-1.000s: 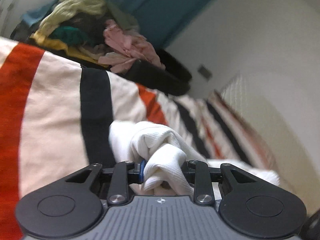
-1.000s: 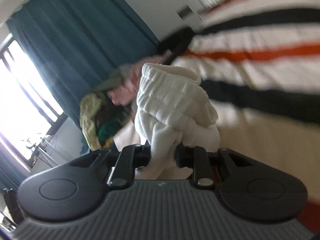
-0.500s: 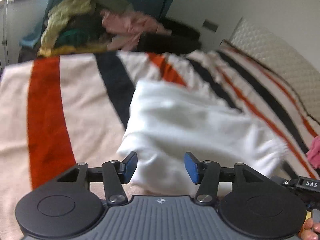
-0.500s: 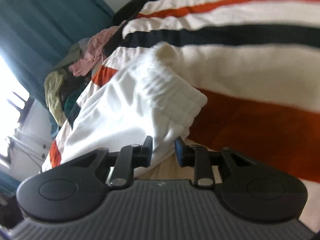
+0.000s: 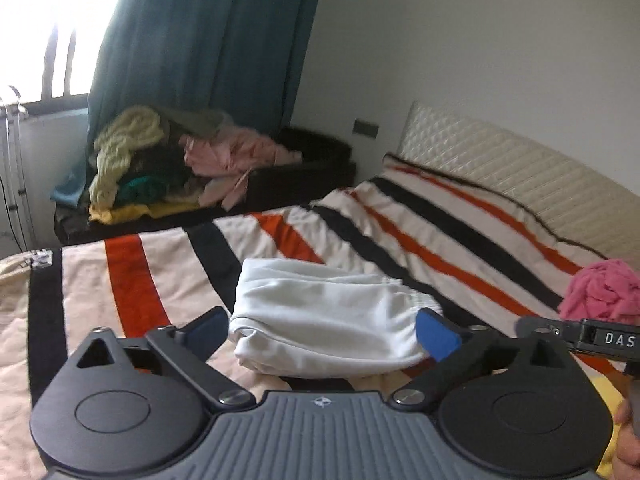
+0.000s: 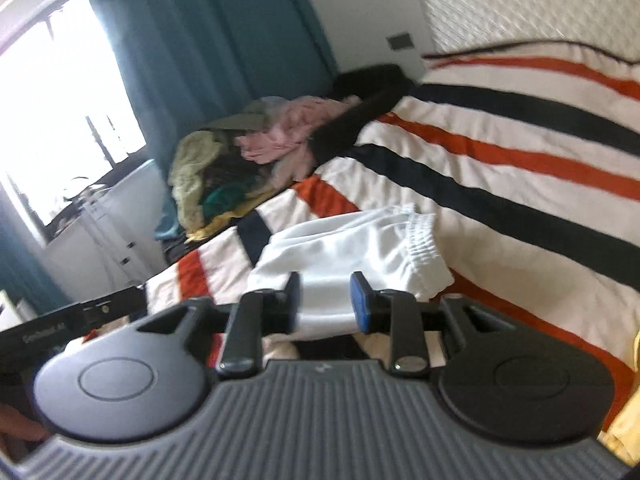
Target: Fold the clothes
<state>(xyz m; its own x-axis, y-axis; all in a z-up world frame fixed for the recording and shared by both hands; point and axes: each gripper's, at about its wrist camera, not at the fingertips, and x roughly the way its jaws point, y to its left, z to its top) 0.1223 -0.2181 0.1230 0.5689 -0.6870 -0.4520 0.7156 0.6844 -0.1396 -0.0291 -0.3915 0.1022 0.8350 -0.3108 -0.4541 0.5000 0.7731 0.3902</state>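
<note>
The left hand-held gripper (image 5: 322, 330) now stands with its blue-padded fingers spread wide and nothing between them; a second ago those fingers were clamped on a bunched wad of white cloth. The right hand-held gripper (image 6: 324, 295) has let go as well: its fingers are parted to a moderate gap, bare of cloth, where a second ago they pinched the same white bundle held up in the air.

Just ahead of both grippers lies what they released, a white soft-knit garment with a gathered elastic waistband (image 5: 328, 322), now resting flat as a compact, layered rectangle on the cream bed cover with orange and black stripes (image 5: 132, 280). Half a second ago it was a blur coming down onto the cover; now it is still, and both grippers have drawn back and upward from it.

That suggests this piece is folded and set down, though its edges look a little rounded rather than crisp. Off to the right lies a crumpled pink knitted garment (image 5: 600, 292), and beyond the bed a dark basket heaped with yellow, pink and green clothes (image 5: 180, 164) holds more, unfolded.
</note>
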